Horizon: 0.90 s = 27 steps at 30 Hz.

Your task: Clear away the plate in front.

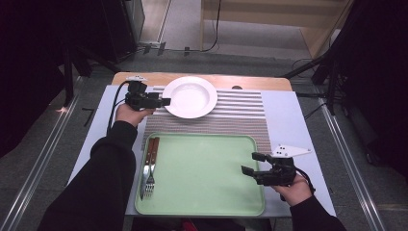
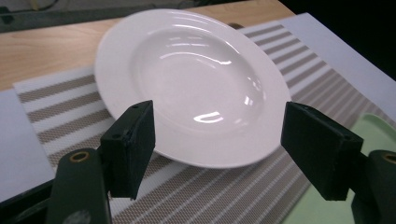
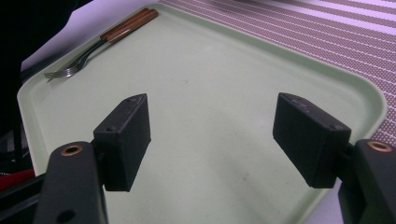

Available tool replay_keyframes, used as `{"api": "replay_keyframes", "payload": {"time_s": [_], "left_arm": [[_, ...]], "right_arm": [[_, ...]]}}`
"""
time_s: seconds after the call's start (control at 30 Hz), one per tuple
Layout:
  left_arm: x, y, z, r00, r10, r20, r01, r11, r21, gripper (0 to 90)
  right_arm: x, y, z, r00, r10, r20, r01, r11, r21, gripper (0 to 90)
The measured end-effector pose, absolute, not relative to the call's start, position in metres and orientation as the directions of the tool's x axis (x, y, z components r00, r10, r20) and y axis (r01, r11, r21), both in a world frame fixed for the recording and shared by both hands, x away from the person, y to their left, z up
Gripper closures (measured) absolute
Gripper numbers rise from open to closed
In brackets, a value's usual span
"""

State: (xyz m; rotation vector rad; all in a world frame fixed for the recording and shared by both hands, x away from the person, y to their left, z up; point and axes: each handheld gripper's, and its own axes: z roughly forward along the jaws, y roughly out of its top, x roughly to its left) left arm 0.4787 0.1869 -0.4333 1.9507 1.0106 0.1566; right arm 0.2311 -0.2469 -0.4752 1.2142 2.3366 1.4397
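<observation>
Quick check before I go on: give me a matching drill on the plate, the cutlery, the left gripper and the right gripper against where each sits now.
Things:
1. plate
2. cutlery
3. left gripper
4. right gripper

Places:
A. open, over the right side of the tray
B. along the tray's left edge
C. on the striped mat, beyond the tray
D. open, at the plate's left rim

Pairs: 1-C, 2-B, 3-D, 4-A

Grey floor (image 1: 43,159), wooden furniture (image 1: 269,14), dark surroundings.
</observation>
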Motion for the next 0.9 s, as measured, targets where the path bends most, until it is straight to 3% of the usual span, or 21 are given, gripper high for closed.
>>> {"api": "replay_keyframes", "payload": {"time_s": [0.57,0.9], "left_arm": [[0.518,0.183,-0.456,0.552,0.792,-0.260,0.650,-0.213,0.730,25.5],[0.532,0.178,-0.467,0.537,0.801,-0.263,0.658,-0.203,0.725,25.4]], "right_arm": [[0.236,-0.239,-0.475,-0.676,0.686,0.269,0.542,0.217,0.811,26.6],[0.233,-0.241,-0.478,-0.665,0.693,0.279,0.560,0.215,0.800,26.5]]}}
